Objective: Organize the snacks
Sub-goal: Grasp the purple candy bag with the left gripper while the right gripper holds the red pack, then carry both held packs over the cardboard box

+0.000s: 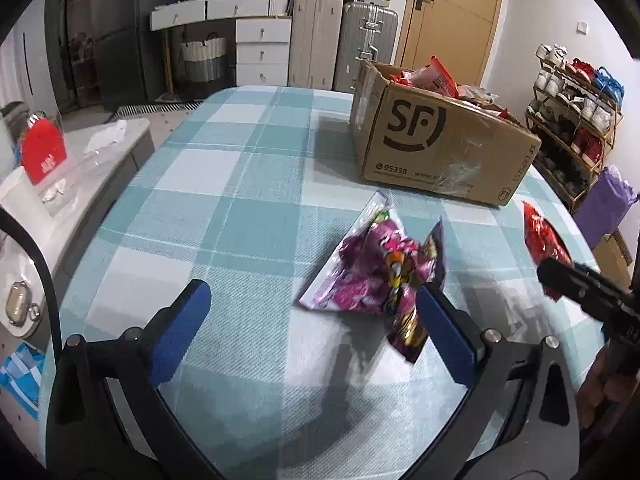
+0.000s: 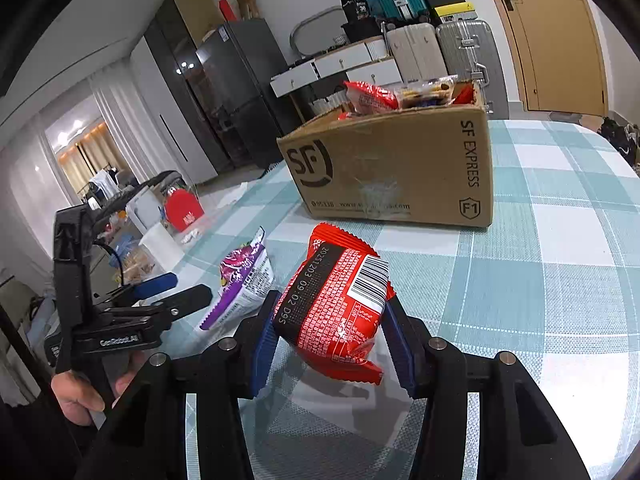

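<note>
An SF cardboard box (image 1: 440, 144) (image 2: 392, 168) stands on the checked tablecloth (image 1: 240, 200) with several snack packets sticking out of its top. A crumpled purple snack packet (image 1: 376, 276) (image 2: 244, 276) lies on the cloth in front of it. My left gripper (image 1: 314, 290) (image 2: 176, 288) is open wide, its right finger (image 1: 444, 332) right beside the packet's near end. My right gripper (image 2: 332, 308) is shut on a red snack packet (image 2: 336, 304) (image 1: 544, 240), held off the cloth with the barcode side facing up. In the left wrist view one black finger (image 1: 560, 280) of the right gripper shows by the red packet.
A grey side cabinet (image 1: 80, 184) with a red bag (image 1: 42, 156) runs along the table's left. Suitcases (image 1: 340, 48), white drawers (image 1: 262, 48) and a wooden door (image 1: 452, 16) stand behind. A shoe rack (image 1: 576, 120) is at the right. A hand (image 2: 76, 396) holds the left gripper's handle.
</note>
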Tool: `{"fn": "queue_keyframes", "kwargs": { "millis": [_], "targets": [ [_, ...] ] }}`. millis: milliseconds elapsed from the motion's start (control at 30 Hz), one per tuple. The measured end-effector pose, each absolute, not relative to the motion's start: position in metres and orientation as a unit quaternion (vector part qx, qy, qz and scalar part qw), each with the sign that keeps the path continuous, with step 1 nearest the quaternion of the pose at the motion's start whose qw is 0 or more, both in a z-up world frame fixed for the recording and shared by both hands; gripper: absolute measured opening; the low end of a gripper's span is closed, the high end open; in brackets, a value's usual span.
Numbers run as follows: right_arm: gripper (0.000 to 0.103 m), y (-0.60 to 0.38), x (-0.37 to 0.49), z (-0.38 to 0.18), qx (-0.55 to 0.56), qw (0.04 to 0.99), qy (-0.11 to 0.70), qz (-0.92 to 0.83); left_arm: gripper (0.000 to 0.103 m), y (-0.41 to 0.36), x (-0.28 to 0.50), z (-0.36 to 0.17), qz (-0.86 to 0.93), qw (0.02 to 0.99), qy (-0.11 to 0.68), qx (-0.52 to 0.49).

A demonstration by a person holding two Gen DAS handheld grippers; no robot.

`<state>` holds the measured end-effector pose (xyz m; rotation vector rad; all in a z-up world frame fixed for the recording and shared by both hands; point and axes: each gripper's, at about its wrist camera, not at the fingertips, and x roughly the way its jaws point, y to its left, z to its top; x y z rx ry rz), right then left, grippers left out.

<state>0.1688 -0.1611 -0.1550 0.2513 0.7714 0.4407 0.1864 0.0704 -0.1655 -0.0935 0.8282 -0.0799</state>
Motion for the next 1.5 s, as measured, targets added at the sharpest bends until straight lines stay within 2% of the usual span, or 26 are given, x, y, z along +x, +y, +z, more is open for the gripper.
{"fn": "queue_keyframes", "kwargs": {
  "millis": [567,667,767,800,1000,1500],
  "targets": [
    [0.05,-0.172,0.171,-0.158,0.152,0.89,0.369,0.221,0.1,0.029,0.239,-0.186,-0.084,0.876,0.473,-0.032],
    [0.05,-0.172,0.172,-0.159,0.155,0.89,0.369,0.22,0.083,0.027,0.238,-0.192,-0.093,0.872,0.479,-0.038],
    [0.05,-0.172,0.172,-0.159,0.156,0.889,0.369,0.221,0.05,0.021,0.236,-0.19,-0.114,0.873,0.474,-0.024],
    [0.05,-0.172,0.172,-0.159,0.156,0.889,0.369,0.222,0.045,0.02,0.236,-0.191,-0.119,0.871,0.476,-0.023],
    [0.05,-0.172,0.173,-0.16,0.161,0.888,0.37,0.221,0.039,0.028,0.236,-0.185,-0.12,0.868,0.481,-0.033],
    [0.05,-0.177,0.169,-0.159,0.169,0.893,0.36,0.21,0.038,0.041,0.196,-0.132,-0.11,0.896,0.43,-0.021]
  ]
}}
